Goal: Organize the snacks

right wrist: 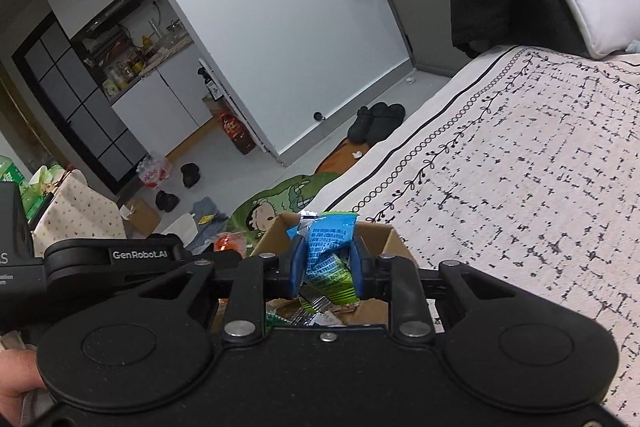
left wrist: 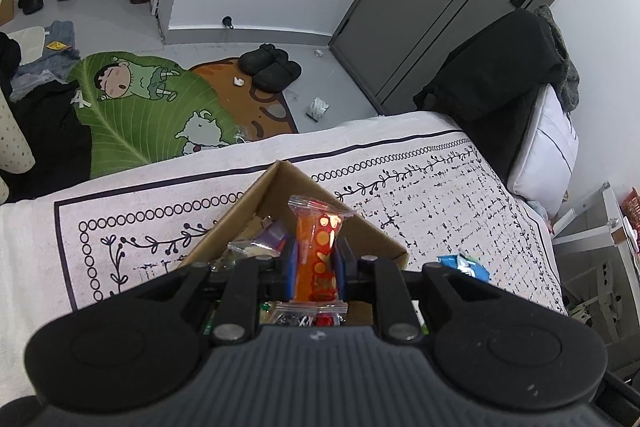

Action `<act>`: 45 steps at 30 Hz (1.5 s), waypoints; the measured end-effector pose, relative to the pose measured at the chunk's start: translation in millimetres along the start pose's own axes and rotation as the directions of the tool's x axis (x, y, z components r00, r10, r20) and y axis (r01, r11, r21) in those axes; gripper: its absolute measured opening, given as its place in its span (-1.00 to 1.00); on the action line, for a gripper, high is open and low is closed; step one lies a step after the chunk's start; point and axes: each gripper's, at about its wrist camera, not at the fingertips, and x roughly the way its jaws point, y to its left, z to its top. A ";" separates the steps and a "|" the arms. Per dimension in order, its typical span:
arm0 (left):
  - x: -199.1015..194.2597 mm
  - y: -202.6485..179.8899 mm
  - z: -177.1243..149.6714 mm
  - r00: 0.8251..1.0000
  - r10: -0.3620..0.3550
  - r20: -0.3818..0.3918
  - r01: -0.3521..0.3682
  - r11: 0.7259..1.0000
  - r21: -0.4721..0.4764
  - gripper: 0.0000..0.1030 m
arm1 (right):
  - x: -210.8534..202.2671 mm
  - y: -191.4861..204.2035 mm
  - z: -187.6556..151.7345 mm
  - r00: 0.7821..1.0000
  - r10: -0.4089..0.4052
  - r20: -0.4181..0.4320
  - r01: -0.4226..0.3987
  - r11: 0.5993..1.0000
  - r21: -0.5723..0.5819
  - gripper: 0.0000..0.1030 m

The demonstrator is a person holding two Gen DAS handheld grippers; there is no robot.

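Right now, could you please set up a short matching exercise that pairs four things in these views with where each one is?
Things:
1. orange snack packet
2. blue-green snack packet
3. cardboard box
4. black slippers

Places:
A. on the floor by the rug
B. on the patterned bedspread
C. clamped in the left hand-held gripper
D. clamped in the right hand-held gripper

Pairs: 1-C, 2-D, 3-B, 4-A
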 end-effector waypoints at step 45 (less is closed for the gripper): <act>-70.0 3.0 12.9 1.000 0.004 0.021 -0.006 0.995 0.100 0.67 | -73.4 19.3 -7.7 0.987 -0.148 0.059 0.149 0.989 -0.019 0.78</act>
